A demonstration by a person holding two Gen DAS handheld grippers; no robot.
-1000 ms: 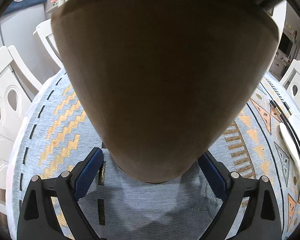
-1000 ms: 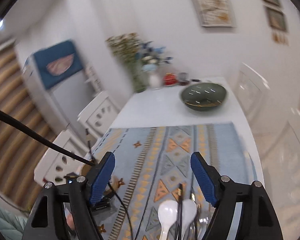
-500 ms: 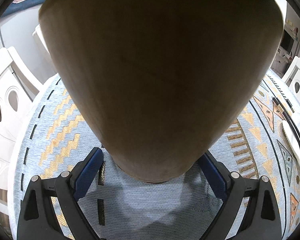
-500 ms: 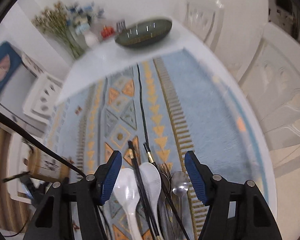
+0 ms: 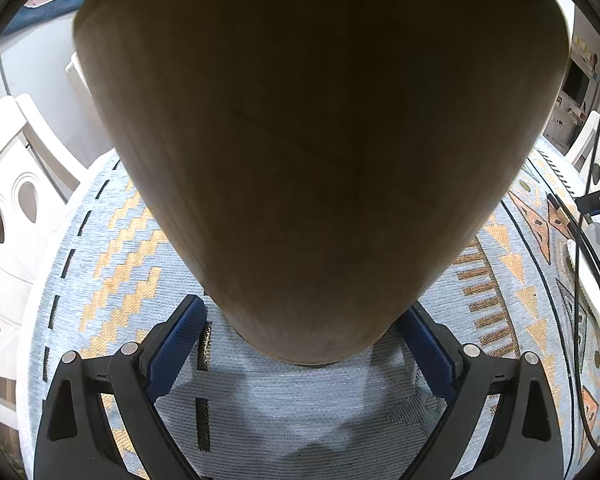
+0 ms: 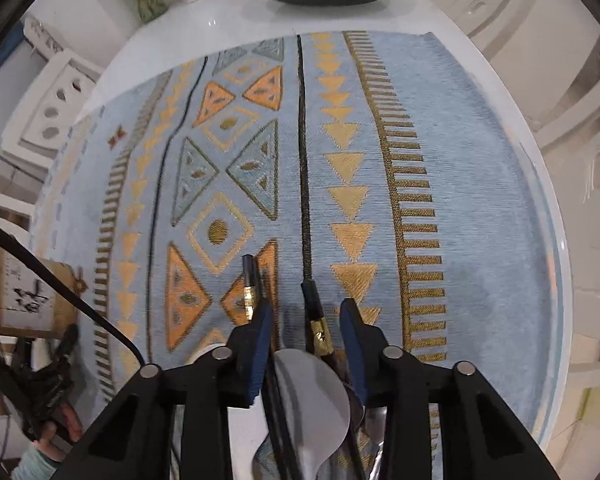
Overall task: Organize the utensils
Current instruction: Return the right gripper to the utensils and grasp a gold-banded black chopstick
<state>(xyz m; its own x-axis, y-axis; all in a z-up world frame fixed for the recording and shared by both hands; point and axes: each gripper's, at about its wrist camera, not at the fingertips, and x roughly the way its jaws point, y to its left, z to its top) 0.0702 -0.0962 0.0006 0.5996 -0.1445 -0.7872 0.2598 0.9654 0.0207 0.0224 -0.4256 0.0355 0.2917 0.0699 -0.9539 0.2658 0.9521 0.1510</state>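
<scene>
Utensils (image 6: 296,380) lie bunched near the edge of the patterned blue tablecloth (image 6: 460,160), right under the right gripper (image 6: 306,332). They are well apart from the holder they presumably belong in.

That holder, a tall brown bamboo-looking utensil holder (image 5: 320,140), fills the left wrist view and stands upright on the cloth. The left gripper (image 5: 300,348) brackets its base, one blue pad on each side. Its jaws have just been opening, and a strip of cloth shows between the left pad and the holder's wall. I judge the holder flanked and steadied rather than clamped. The likely reason is that it should not tip or slide while pieces are dropped in from above.

Within the bunch, a white ceramic spoon (image 6: 320,408) rests bowl-up directly below the right fingers. A black chopstick with a gold band (image 6: 315,312) crosses over it and runs up between the two pads. Its twin chopstick (image 6: 247,284) lies just outside the left pad.

The right gripper points steeply down at the cloth, and its jaws have just been closing. They are narrow but not yet pressing. The banded chopstick sits between them with cloth showing on either side, so nothing is gripped yet. The narrow set suits a thin stick, which looks like the intended pick.
</scene>
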